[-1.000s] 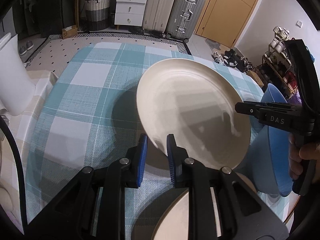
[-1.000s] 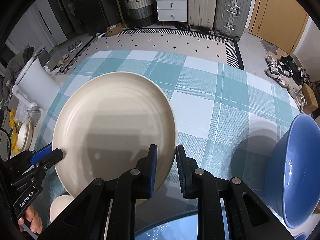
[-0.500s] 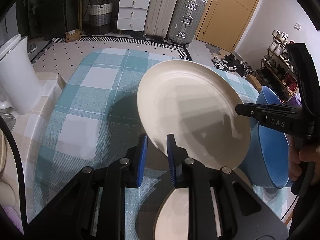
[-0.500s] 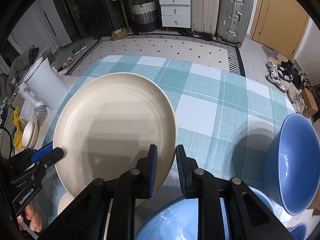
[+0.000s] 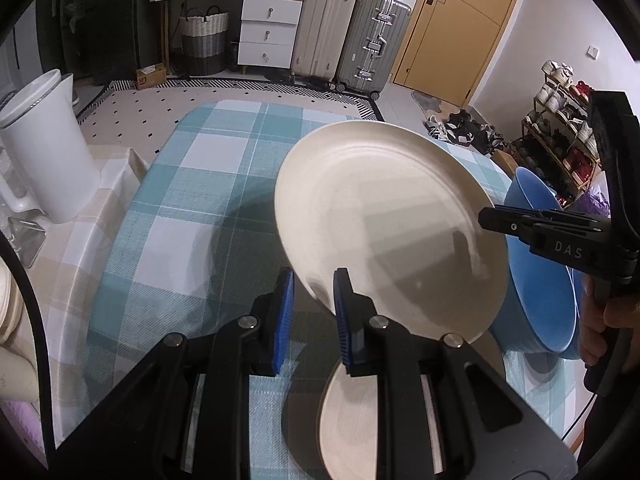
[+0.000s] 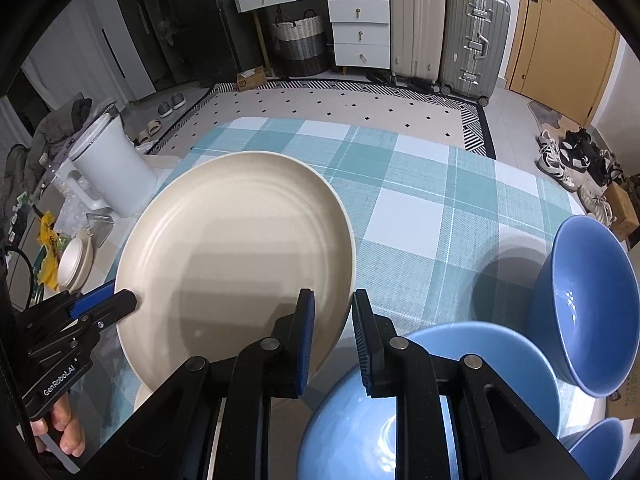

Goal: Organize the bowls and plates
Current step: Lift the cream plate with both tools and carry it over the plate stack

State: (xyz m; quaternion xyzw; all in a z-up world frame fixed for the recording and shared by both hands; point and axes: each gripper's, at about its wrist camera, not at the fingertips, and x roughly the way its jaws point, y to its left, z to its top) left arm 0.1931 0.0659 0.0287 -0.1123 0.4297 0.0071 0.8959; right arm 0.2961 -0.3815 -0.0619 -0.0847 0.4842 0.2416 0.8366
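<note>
Cream plate point(image 5: 384, 232) lifted over a teal checked tablecloth point(image 5: 192, 184), tongs clamped on two sides of its rim.

Beyond the tongs lie a dotted rug point(image 6: 360, 108), suitcases point(image 6: 444, 28), white drawers point(image 6: 360, 34) and a yellow door point(image 5: 460, 28). The left gripper point(image 5: 311, 284) pinches the plate's near edge; the right gripper point(image 6: 333, 312) pinches the opposite edge. Blue bowls point(image 6: 588, 308) sit right of the right tongs; a white jug point(image 5: 44, 148) stands far left.

You stood in a lived-in home: suitcases point(image 5: 348, 36) beside a white drawer chest point(image 5: 270, 30), shoes point(image 6: 576, 156) by the door point(image 5: 460, 24) (an entryway, seemingly), a checked tablecloth point(image 6: 420, 200).
</note>
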